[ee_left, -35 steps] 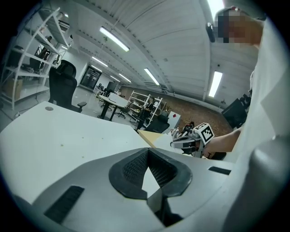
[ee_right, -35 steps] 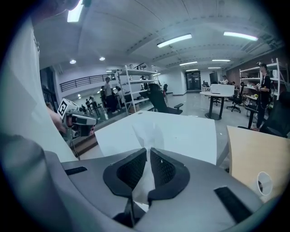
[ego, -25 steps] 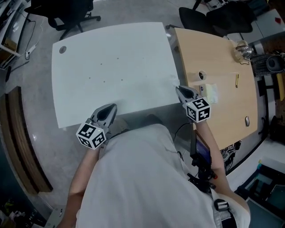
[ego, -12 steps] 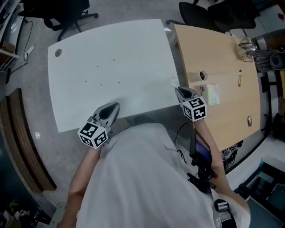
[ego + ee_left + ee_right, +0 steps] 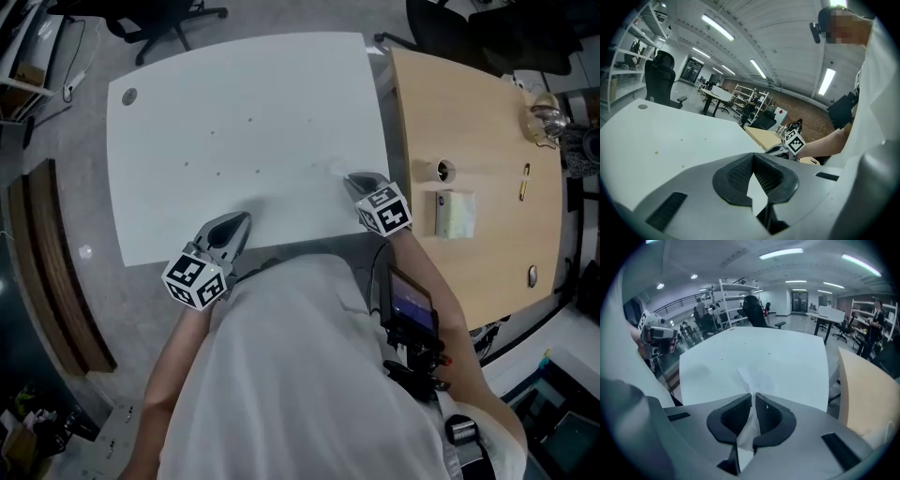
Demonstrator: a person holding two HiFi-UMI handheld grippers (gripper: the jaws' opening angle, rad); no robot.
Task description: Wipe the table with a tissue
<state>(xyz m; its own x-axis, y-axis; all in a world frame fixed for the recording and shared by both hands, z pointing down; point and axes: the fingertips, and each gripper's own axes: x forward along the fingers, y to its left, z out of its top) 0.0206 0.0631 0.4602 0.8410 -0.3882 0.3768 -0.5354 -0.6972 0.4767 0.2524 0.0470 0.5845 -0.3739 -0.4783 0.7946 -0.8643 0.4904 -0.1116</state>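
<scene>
Tissue [image 5: 751,378] is pinched in the right gripper [image 5: 753,398], jaws clamped on it, free end fanning past the tips toward the far left. It's over the near right part of the white table [image 5: 234,103]; can't tell if it touches. Specks [image 5: 217,172] lie left and farther out, so I'd expect the wipe to run that way. Left gripper [image 5: 232,228] at the near edge is closer to them, jaws together, empty. No readable text, only marker squares. Tissue pack [image 5: 455,214] is on the wooden table [image 5: 487,122] at right.
</scene>
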